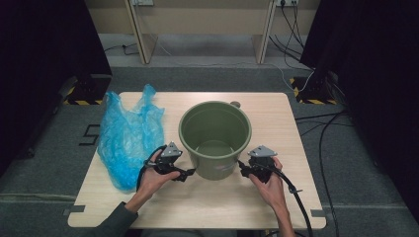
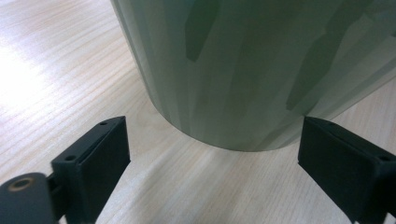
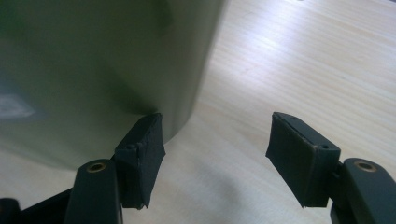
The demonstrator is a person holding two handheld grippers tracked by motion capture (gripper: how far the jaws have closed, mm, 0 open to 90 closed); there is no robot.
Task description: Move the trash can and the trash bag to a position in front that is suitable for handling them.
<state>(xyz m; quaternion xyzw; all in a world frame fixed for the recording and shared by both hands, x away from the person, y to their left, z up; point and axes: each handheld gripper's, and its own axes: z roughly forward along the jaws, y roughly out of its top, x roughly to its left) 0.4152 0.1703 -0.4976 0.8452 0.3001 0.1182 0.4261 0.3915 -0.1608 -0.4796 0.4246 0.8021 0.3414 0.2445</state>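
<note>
We see the green bucket [image 1: 215, 138] standing upright at the middle of the table [image 1: 276, 118], empty inside. The left gripper [image 1: 190, 173] sits at the bucket's 8 o'clock, low by its base, jaws spread wide with the bucket wall [image 2: 243, 70] just ahead and nothing between them. The right gripper [image 1: 242, 169] sits at its 4 o'clock, jaws likewise apart, one fingertip [image 3: 142, 149] right at the wall; we cannot tell if it touches. A blue bag [image 1: 129, 136] lies crumpled at the bucket's 9 o'clock.
</note>
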